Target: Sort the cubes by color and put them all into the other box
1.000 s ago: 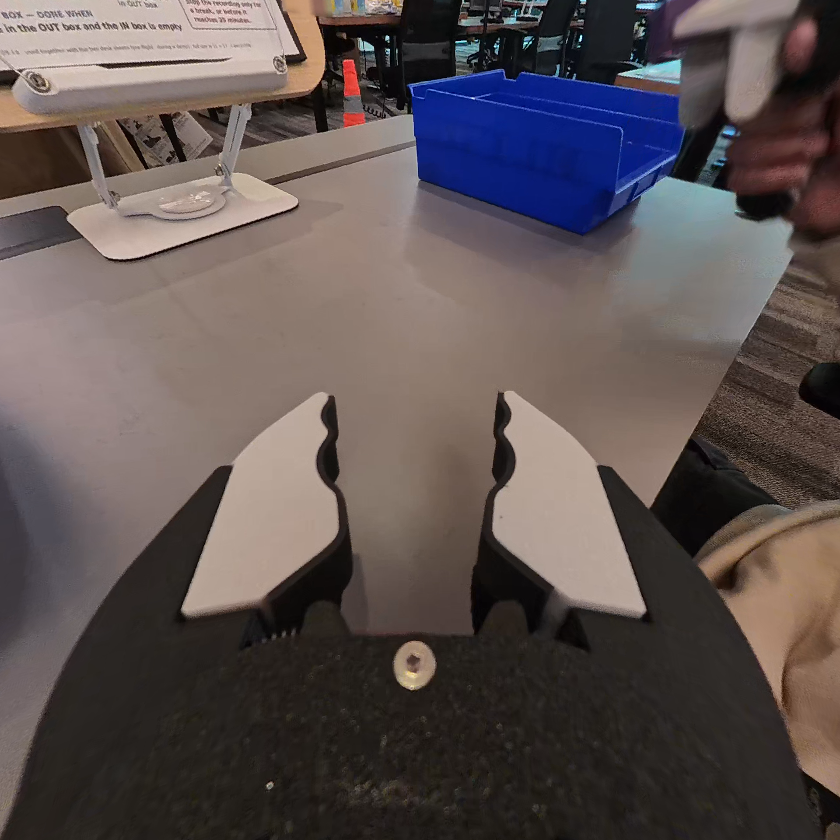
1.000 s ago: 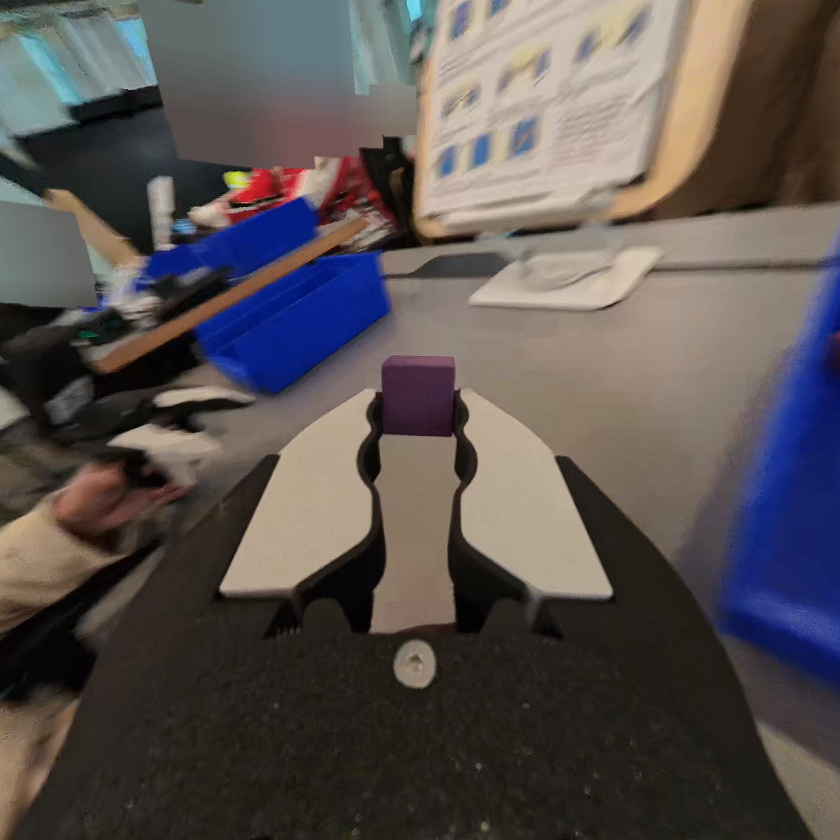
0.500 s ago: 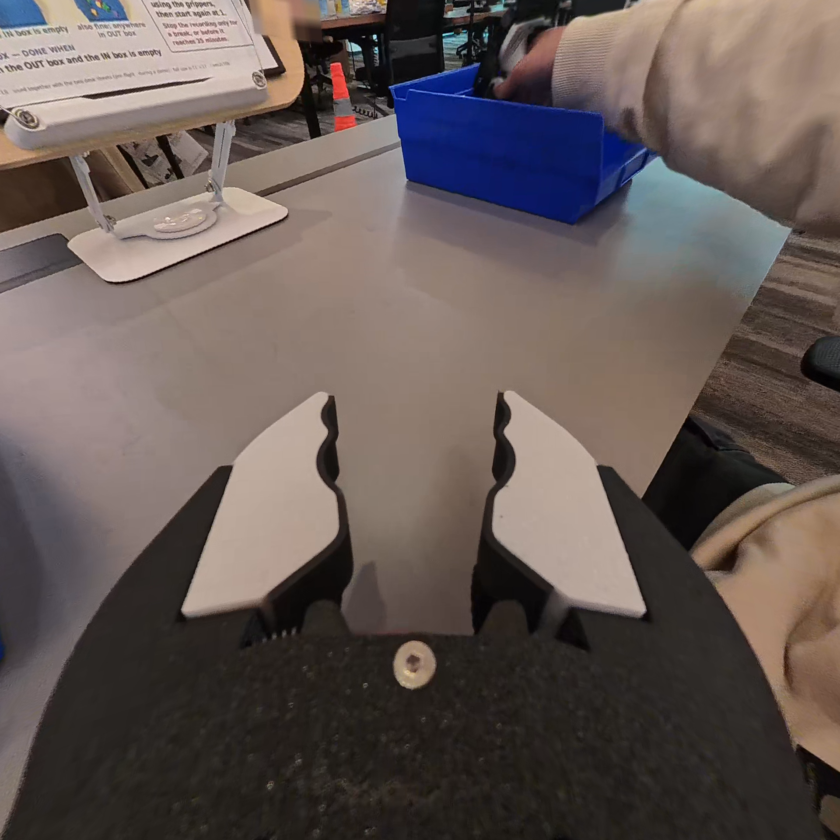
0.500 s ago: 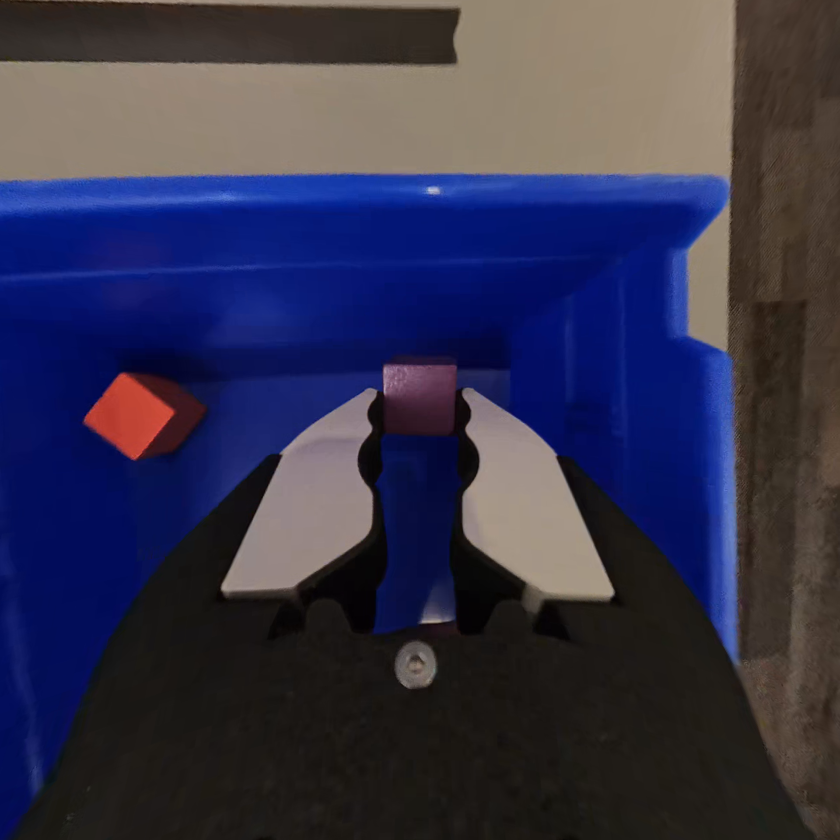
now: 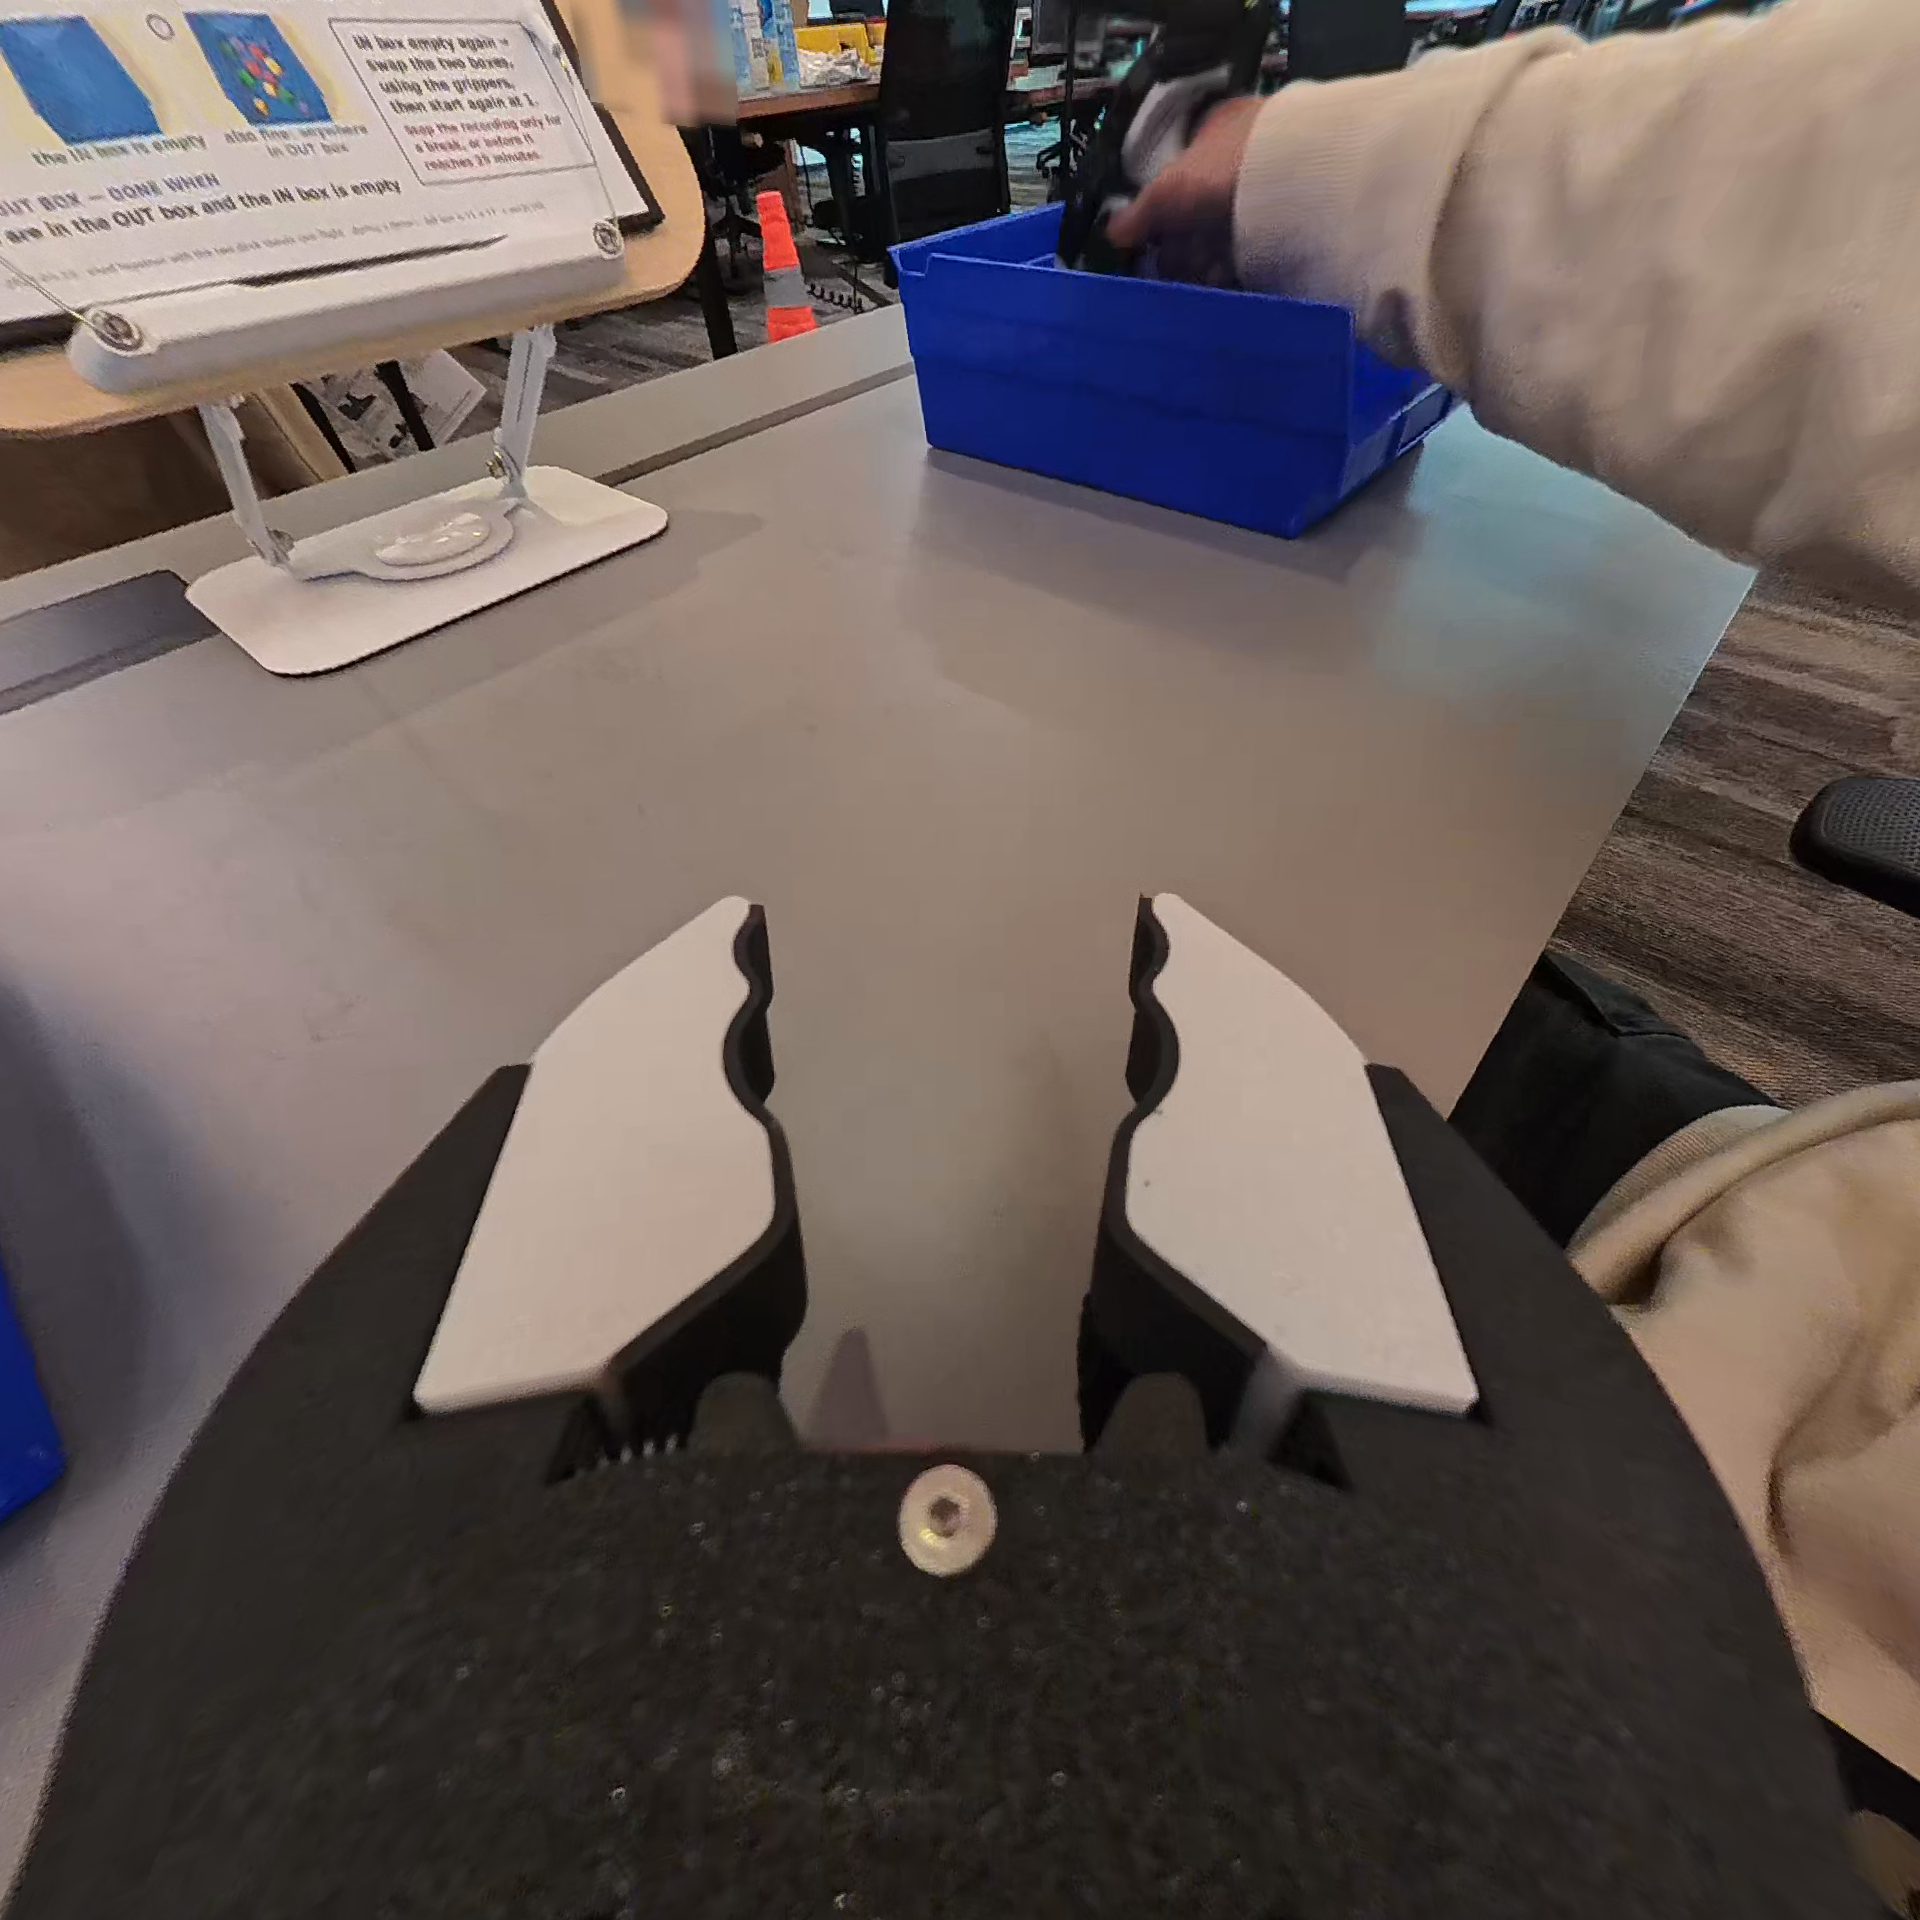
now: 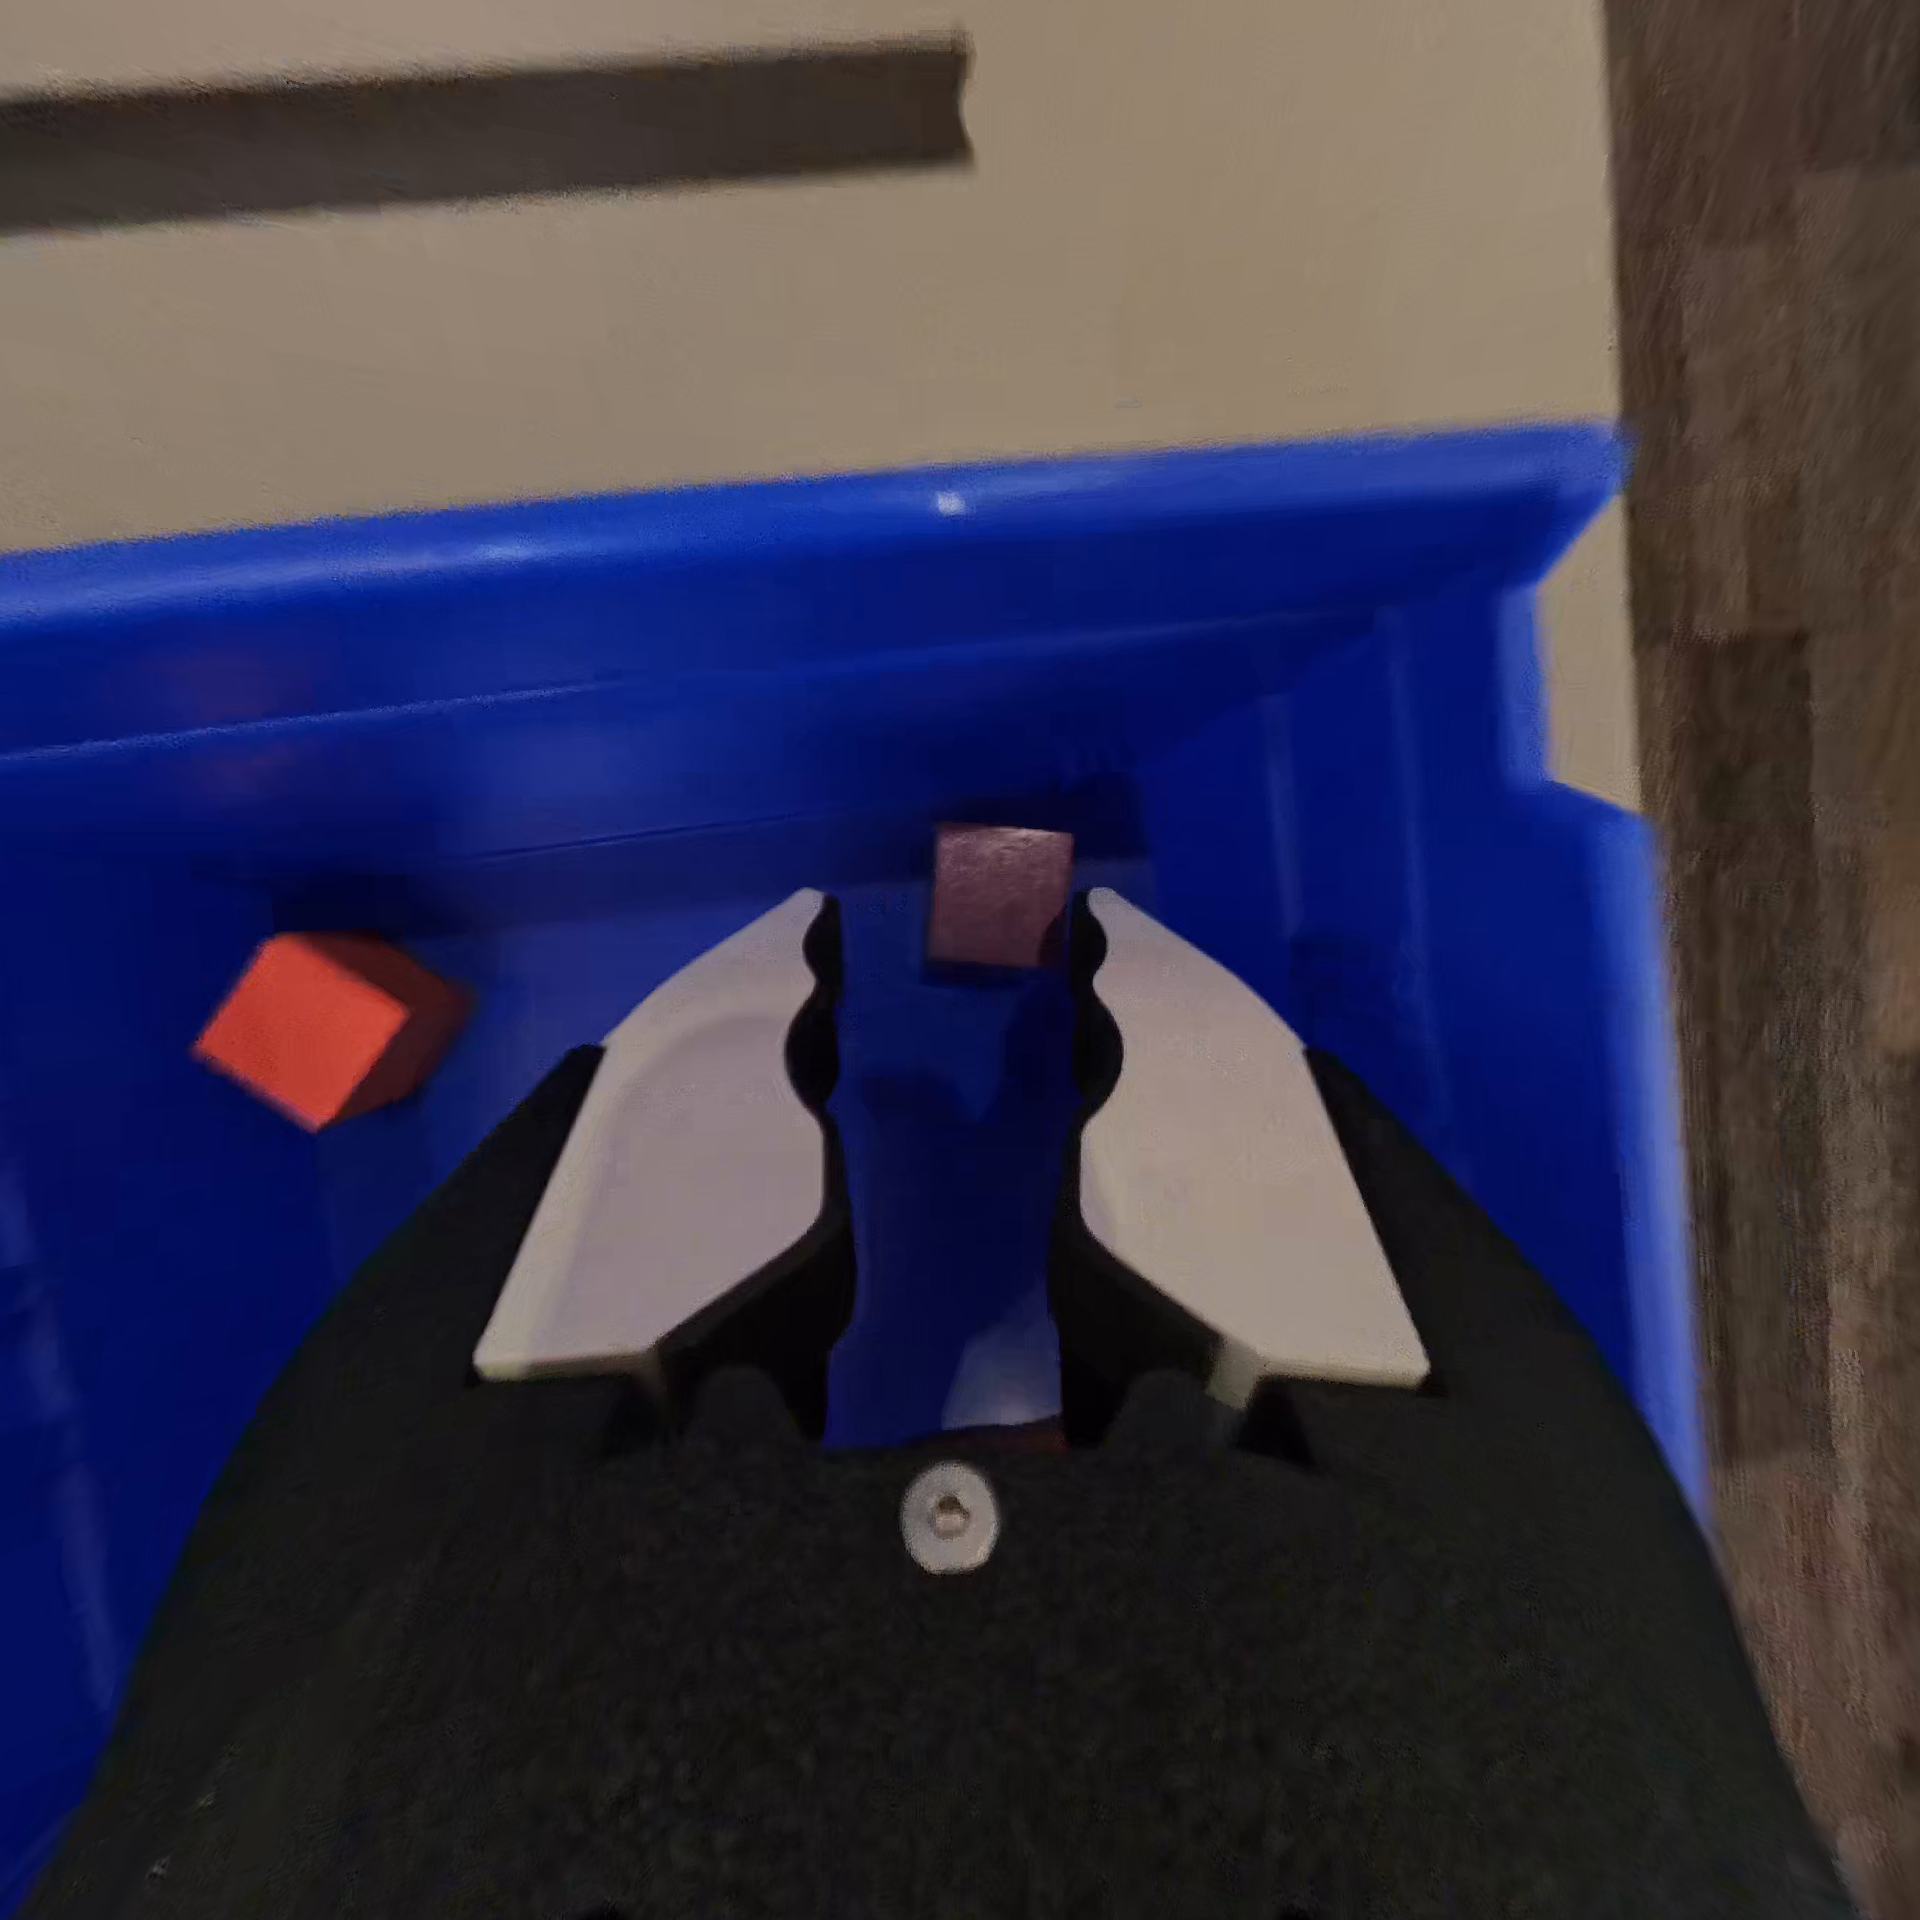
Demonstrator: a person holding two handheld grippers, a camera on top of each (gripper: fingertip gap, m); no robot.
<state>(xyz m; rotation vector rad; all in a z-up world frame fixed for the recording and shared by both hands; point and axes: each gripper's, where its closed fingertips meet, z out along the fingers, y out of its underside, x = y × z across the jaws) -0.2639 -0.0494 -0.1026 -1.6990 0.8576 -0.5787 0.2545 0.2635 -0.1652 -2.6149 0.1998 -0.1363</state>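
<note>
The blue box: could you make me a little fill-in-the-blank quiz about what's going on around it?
1. The right tool is ____, with the purple cube loose ahead of its tips.
2. The cube left of the purple one is ____.
3. Both cubes lie inside the ____ box.
4. The left tool holds ____.

Missing words: open; red; blue; nothing

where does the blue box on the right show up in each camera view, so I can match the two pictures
Left wrist view: the blue box sits upper right on the grey table, a sleeved arm reaching into it.
Right wrist view: seen from above, its far wall spans the frame; a purple cube and a red cube lie inside.
Shared landmark: the right tool, blurred at the box in the left view.
</note>
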